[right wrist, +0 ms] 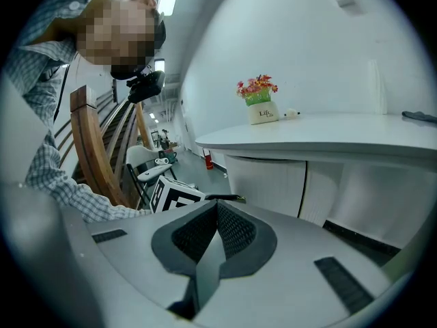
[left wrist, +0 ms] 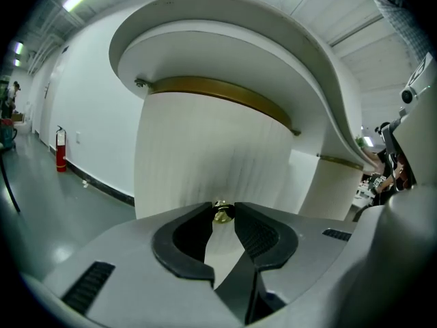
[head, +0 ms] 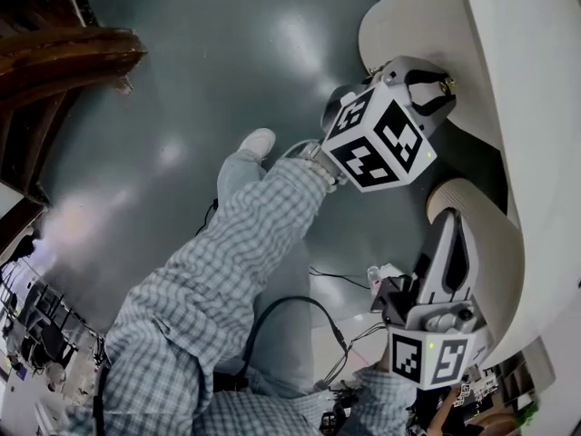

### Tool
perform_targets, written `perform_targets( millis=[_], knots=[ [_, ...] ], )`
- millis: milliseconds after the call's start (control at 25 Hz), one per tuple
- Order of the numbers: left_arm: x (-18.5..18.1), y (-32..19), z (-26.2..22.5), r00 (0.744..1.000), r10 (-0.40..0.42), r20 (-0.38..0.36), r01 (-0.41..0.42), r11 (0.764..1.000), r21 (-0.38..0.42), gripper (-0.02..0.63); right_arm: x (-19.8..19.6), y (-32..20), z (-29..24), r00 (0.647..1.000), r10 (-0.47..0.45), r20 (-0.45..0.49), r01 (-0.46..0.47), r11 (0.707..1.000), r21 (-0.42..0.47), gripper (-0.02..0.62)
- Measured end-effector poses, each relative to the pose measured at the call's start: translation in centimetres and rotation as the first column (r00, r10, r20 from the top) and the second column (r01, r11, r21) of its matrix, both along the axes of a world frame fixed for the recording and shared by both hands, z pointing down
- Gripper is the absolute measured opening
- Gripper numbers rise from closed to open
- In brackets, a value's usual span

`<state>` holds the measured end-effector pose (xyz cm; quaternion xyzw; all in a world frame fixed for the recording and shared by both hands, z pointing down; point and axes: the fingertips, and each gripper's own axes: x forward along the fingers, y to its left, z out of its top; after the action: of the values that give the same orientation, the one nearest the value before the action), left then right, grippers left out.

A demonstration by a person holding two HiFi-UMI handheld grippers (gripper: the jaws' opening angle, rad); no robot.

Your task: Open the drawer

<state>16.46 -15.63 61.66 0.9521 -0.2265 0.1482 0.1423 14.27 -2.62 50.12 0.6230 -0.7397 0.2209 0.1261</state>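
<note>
Grey glossy floor [head: 209,53], curved white counter [head: 536,107] at 2 o'clock in head view. Left gripper [left wrist: 222,209] faces the drawer front [left wrist: 205,149]. Its jaws are closing w/ the brass knob [left wrist: 221,214] between the tips at 12 o'clock, not pinched yet. Right gripper [right wrist: 216,207] sits at 5 o'clock, jaws together, empty.

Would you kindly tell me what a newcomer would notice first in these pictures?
First, the left gripper, its jaws closing around a small brass knob on the curved white drawer front. Next, the bold black-and-white marker cube beyond the person's checked sleeve in the head view. The right gripper rests shut and empty, facing a counter with a flower pot.
</note>
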Motion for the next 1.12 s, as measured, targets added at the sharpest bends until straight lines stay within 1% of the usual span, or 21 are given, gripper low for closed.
perform_targets(
  millis=[360,720,1120],
  knots=[
    [-0.7,0.8,-0.1,1.000,0.011,0.013,-0.011,1.000,-0.001,0.104,-0.4,0.4,-0.8,1.000,0.002,0.007,-0.002,1.000,0.011,0.009],
    [-2.5,2.5,-0.1,1.000,0.012,0.020,-0.012,1.000,-0.015,0.104,-1.3,0.1,-2.0,1.000,0.003,0.013,-0.004,1.000,0.031,0.009],
    [-5.4,4.9,0.0,0.997,0.010,0.070,-0.007,0.999,-0.042,0.104,-2.5,-0.4,-3.7,1.000,-0.003,0.024,0.002,0.998,0.055,0.009]
  ],
)
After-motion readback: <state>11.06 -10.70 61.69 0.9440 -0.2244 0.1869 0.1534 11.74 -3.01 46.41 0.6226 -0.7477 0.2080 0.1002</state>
